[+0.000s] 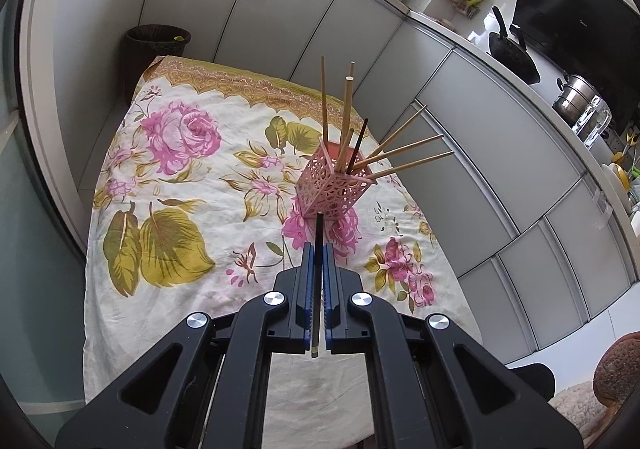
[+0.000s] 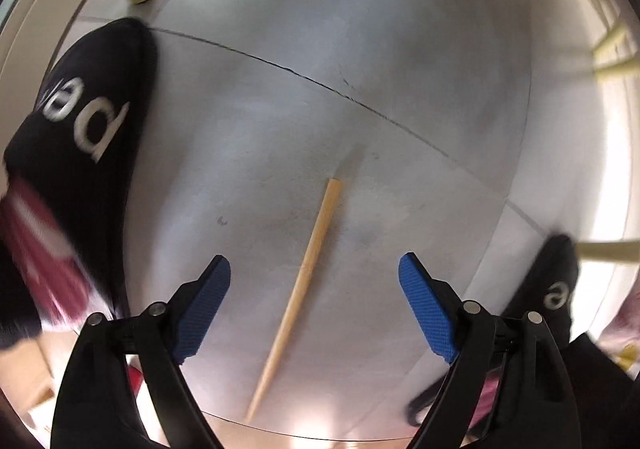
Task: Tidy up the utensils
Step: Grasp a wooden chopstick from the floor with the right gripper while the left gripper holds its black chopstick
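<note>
Left gripper (image 1: pixel 318 249) clamping dark chopstick (image 1: pixel 317 277), right gripper (image 2: pixel 314 269) spread

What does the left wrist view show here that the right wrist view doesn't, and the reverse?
Only the left wrist view: the left gripper shut on a dark chopstick, aimed at the pink lattice holder, already bristling with wooden chopsticks, on a floral tablecloth.

Only the right wrist view: the right gripper, jaws wide open, above a single wooden chopstick lying on the grey floor, with a black slipper alongside.

Shared: nothing visibly overlaps; each shows only its own gripper.
</note>
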A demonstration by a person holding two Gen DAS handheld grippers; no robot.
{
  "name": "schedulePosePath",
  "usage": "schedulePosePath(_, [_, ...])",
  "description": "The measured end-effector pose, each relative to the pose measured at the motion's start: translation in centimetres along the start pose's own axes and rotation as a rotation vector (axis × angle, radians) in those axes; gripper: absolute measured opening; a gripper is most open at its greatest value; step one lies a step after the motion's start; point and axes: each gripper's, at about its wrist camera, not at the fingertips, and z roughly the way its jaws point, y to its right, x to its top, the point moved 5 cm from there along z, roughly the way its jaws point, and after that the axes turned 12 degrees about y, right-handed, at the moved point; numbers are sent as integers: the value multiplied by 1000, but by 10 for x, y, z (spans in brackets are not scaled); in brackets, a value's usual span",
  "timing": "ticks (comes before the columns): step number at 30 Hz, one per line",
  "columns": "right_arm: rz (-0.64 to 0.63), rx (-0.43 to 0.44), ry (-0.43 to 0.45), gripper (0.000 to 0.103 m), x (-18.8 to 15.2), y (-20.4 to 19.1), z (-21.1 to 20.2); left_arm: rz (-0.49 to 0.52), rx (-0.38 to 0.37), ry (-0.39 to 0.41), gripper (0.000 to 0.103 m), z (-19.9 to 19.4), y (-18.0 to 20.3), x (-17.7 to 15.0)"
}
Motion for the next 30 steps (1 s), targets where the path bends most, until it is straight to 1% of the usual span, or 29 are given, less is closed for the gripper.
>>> schedulePosePath(1, [11,14,-14,52,-1,2,4,5,3,-2,3,0,0,-1])
schedulePosePath(2, [16,17,-31,45,-1,4,9,7,3,-2,3,1,1,0])
schedulePosePath(3, [39,31,-19,41,0,6,10,8,1,-3,3,1,2,0])
schedulePosePath(4, [46,37,-8,30,1,6,11,8,0,-3,3,1,3,-1])
schedulePosePath(5, [41,50,-1,24,2,4,12,11,-1,-6,3,2,4,0])
schedulePosePath(6, [35,65,-1,13,2,1,14,14,1,-7,3,3,4,-1])
schedulePosePath(7, [27,70,5,9,4,1,14,15,2,-8,3,3,5,-1])
schedulePosePath(11, [44,117,4,7,3,7,22,15,2,-7,3,2,5,-2])
schedulePosePath(13, [57,118,-8,7,1,14,22,15,-1,-4,3,1,7,-1])
schedulePosePath(17, [-41,130,57,7,-5,16,-5,22,-9,14,3,-5,12,3])
schedulePosePath(20, [-79,140,111,7,-10,19,-39,23,-19,44,3,-14,18,8])
schedulePosePath(24, [-97,149,194,7,-18,25,-91,47,-49,91,3,-30,36,16])
schedulePosePath(25, [-114,144,230,7,-17,27,-106,54,-54,103,3,-35,41,18])
schedulePosePath(27, [-142,125,310,7,-14,19,-142,66,-57,125,3,-43,51,22])
schedulePosePath(28, [-151,113,347,7,-4,27,-163,68,-56,138,3,-47,56,24])
schedulePosePath(29, [-160,102,378,7,1,34,-182,68,-56,151,3,-52,61,27])
schedulePosePath(30, [-139,109,407,7,1,40,-198,73,-57,165,3,-58,68,29])
